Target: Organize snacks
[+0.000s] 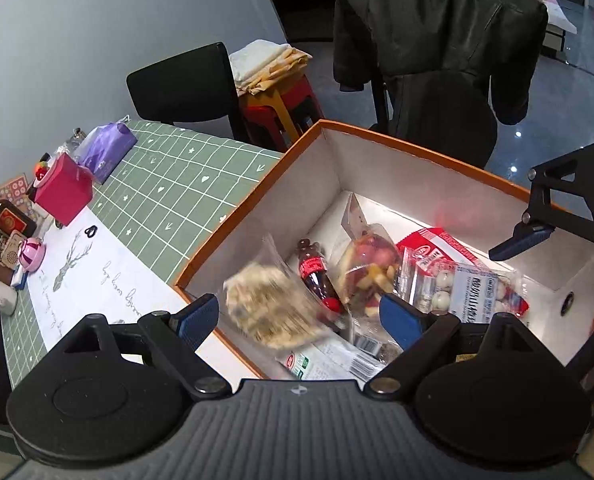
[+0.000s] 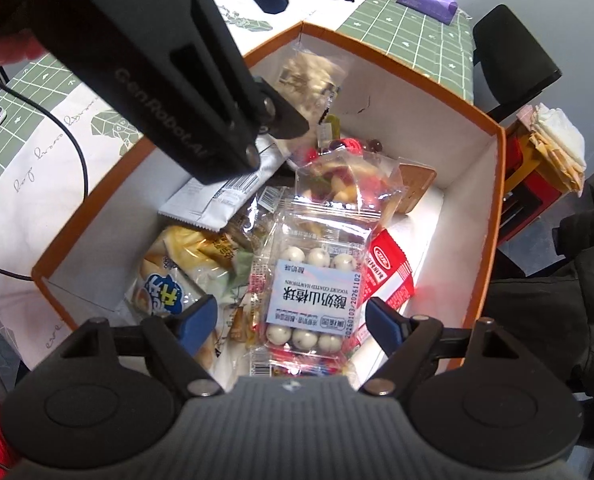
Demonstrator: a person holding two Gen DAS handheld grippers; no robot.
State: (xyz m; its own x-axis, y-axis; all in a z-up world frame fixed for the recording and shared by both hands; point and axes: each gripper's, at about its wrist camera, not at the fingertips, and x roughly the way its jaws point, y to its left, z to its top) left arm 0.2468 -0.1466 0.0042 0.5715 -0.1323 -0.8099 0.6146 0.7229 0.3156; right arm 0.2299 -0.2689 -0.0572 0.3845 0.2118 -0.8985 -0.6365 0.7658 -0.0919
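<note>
An orange-rimmed white box holds several snacks. My left gripper is open above its near corner; a clear bag of pale crumbly snack shows blurred between the jaws, free of them. Beside it lie a small cola bottle, a clear bag of mixed fruit candy and a yogurt hawthorn ball pack. My right gripper is open and empty above that pack. The crumbly bag shows at the box's far corner.
The box stands on a green grid tablecloth with a white runner. A pink box, purple tissue pack and small items sit at the table's left. A black chair, stacked stools and a jacket-draped chair stand behind.
</note>
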